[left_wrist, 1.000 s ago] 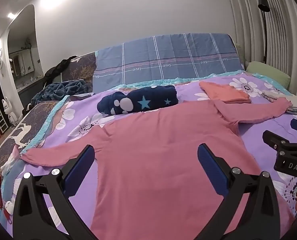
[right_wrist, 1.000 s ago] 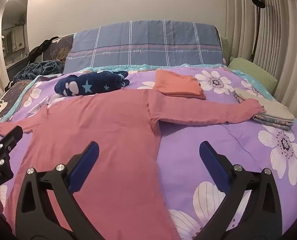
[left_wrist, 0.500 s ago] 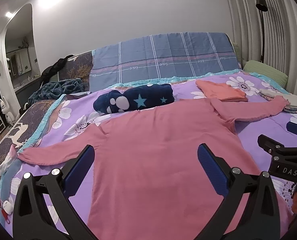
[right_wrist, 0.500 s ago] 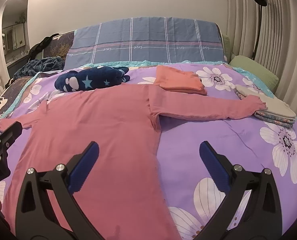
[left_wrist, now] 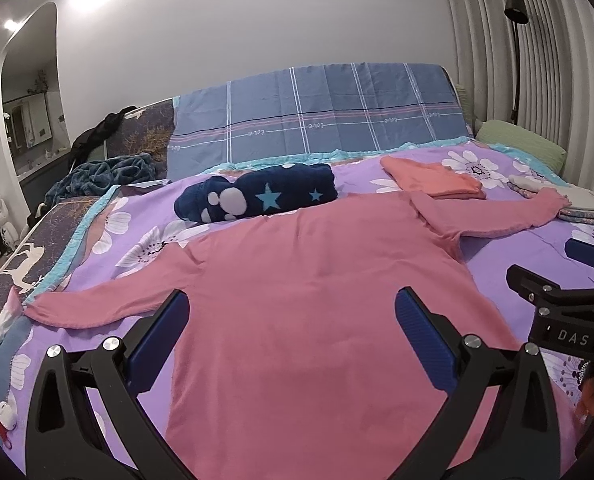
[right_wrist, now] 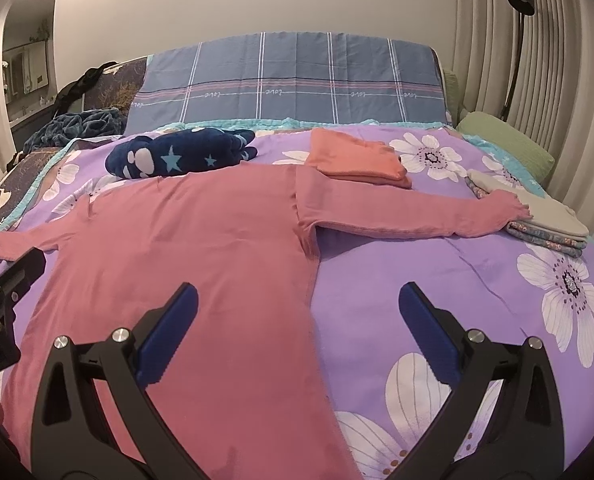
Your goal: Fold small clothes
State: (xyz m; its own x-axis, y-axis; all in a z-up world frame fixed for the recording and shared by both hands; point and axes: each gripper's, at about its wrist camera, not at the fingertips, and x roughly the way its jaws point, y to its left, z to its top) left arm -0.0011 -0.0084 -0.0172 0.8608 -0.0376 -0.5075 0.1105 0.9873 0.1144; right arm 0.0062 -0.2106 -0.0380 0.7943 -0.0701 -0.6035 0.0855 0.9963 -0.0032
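Observation:
A pink long-sleeved top lies flat on the purple flowered bed sheet, sleeves spread to both sides; it also shows in the right wrist view. My left gripper is open and empty above the top's lower body. My right gripper is open and empty over the top's right side seam, and shows from the side in the left wrist view. The right sleeve cuff rests on a stack of folded clothes.
A folded orange garment and a rolled navy star blanket lie beyond the top. A blue plaid headboard cover, a green pillow and a floor lamp stand at the back right. The bed's left edge drops off.
Both grippers have drawn back slightly and risen; the top and bed look a little farther away. Both grippers stay open.

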